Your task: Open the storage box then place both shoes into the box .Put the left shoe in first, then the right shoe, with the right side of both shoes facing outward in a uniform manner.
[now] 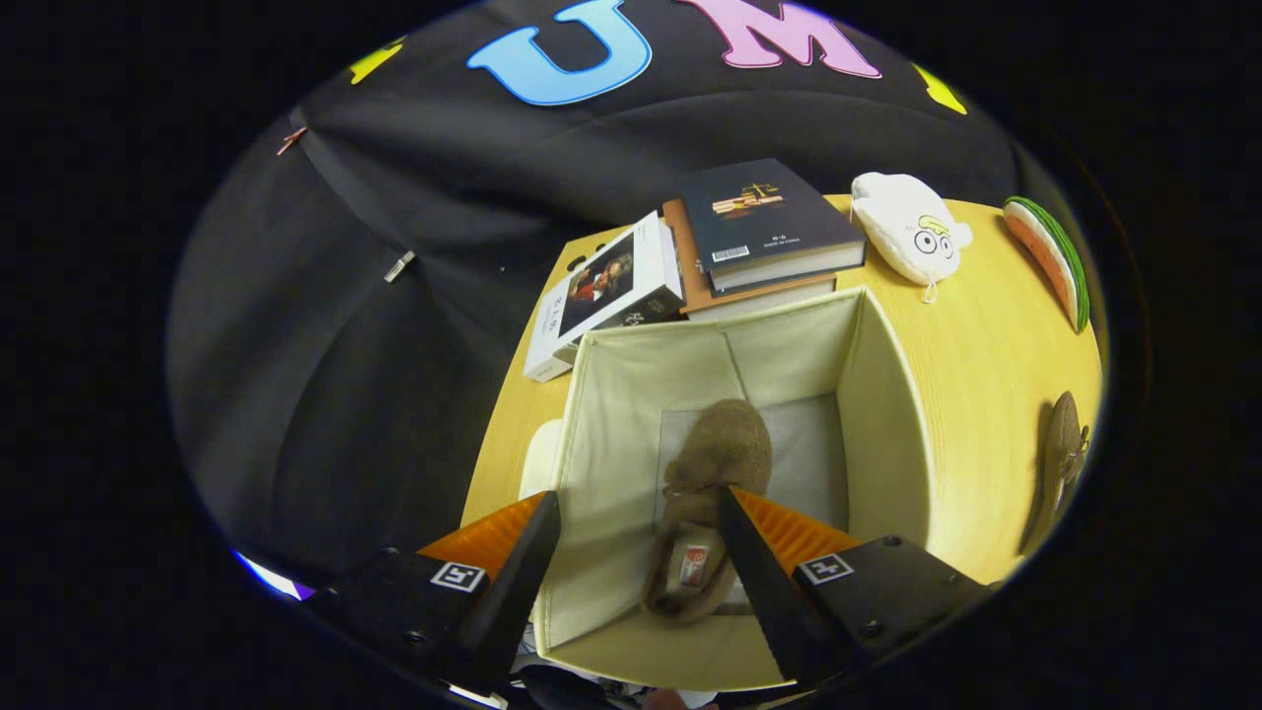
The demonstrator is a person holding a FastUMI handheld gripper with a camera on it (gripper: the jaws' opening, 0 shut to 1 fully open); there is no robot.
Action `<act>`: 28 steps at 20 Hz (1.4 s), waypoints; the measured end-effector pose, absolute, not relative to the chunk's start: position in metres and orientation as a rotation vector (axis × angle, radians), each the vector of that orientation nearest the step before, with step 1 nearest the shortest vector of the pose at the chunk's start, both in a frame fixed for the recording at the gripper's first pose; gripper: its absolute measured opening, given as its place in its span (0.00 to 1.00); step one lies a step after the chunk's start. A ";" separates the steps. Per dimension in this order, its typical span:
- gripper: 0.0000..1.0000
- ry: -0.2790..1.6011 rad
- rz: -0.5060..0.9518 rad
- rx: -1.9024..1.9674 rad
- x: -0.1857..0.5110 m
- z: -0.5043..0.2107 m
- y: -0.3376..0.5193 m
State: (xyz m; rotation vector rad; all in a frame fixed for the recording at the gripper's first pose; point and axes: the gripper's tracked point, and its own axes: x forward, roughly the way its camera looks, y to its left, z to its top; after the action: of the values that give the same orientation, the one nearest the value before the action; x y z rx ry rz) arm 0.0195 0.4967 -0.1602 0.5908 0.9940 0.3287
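Observation:
A cream fabric storage box (887, 424) stands open on the wooden table, right below my gripper (636, 498). One brown suede shoe (715, 463) lies on the box floor, toe pointing away from me, its opening and inner label near my right finger (749, 552). My fingers are spread wide above the box with nothing between them. The left finger (527, 552) hangs over the box's left wall. The other brown shoe (1063, 454) lies on the table to the right of the box.
Behind the box lie stacked books (764, 232) and a white book (606, 291). A white plush toy (907, 232) and a watermelon-slice toy (1055, 256) sit at the back right. The table (986, 335) ends left of the box.

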 end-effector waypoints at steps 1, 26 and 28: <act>0.98 0.971 0.328 0.595 0.023 -0.154 0.490; 0.98 0.647 0.112 0.349 -0.007 -0.142 0.106; 0.98 0.694 0.080 0.349 -0.022 -0.169 0.082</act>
State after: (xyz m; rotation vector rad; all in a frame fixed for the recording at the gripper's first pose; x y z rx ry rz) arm -0.0222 0.0817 -0.1691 0.3495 0.6937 0.0803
